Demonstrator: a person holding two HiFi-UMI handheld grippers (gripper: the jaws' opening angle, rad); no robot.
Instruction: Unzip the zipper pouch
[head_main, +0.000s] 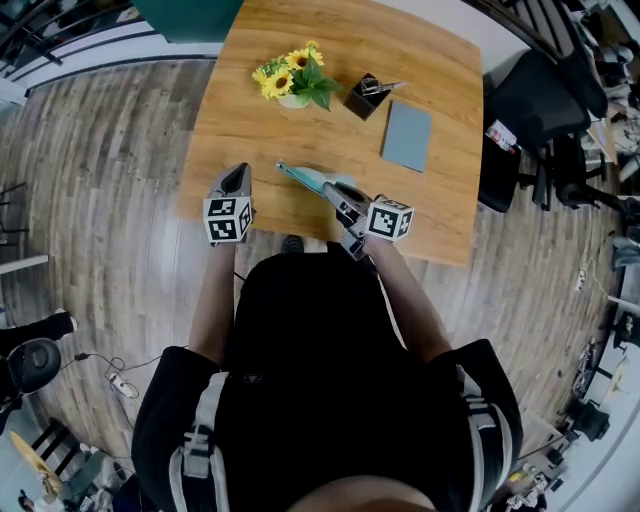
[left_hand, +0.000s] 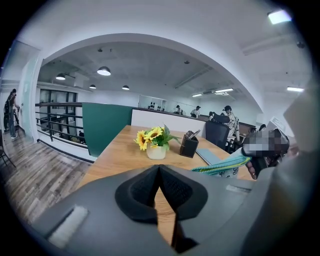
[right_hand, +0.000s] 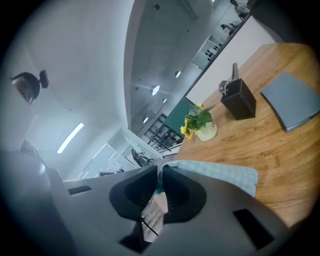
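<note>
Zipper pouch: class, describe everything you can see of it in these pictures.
The zipper pouch is a flat, soft bag of pale blue checked fabric with a teal zipper along one edge. The right gripper is shut on its teal end, holding it out over the wooden table near the person's side. The left gripper, shut and empty, is apart from it. Whether the zipper is open cannot be told.

Bright, even light from ceiling lamps (left_hand: 104, 71) at ten o'clock in the left gripper view; desk (head_main: 330, 100) barely shadowed; fisheye bending, dark corners.
</note>
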